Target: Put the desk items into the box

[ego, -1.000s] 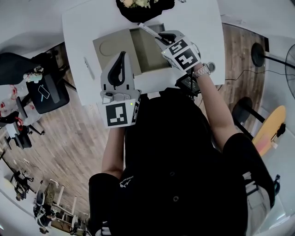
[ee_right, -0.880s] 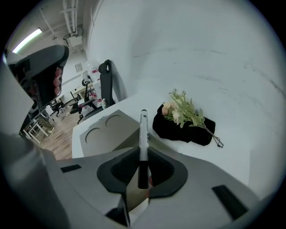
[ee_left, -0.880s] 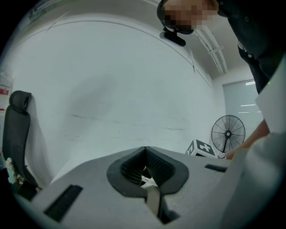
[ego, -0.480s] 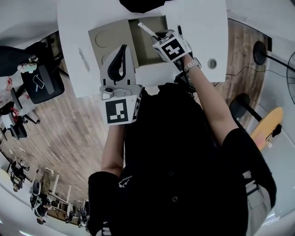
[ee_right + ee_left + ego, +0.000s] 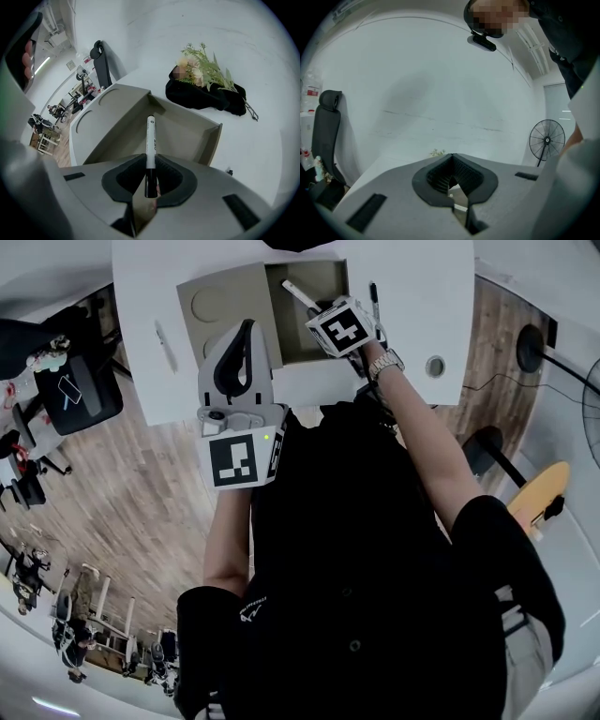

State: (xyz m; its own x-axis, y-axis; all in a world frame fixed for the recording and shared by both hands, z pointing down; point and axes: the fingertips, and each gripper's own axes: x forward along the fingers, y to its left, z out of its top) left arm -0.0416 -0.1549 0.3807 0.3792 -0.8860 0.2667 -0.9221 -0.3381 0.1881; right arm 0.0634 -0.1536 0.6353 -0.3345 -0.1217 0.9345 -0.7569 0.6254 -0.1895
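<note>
A: Where's the marker?
B: Clamped in the right gripper, its tip out over the open box (black cap end between the jaws)
A: And the left gripper?
B: Jaws together, empty, on the person's side of the box

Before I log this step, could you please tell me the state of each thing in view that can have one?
Box: open, lid swung out to its side.
Marker: capped, held over the box.
Pen: lying on the desk beside the box.
Right hand-held gripper: shut on the marker.
Left hand-held gripper: shut, empty.
</note>
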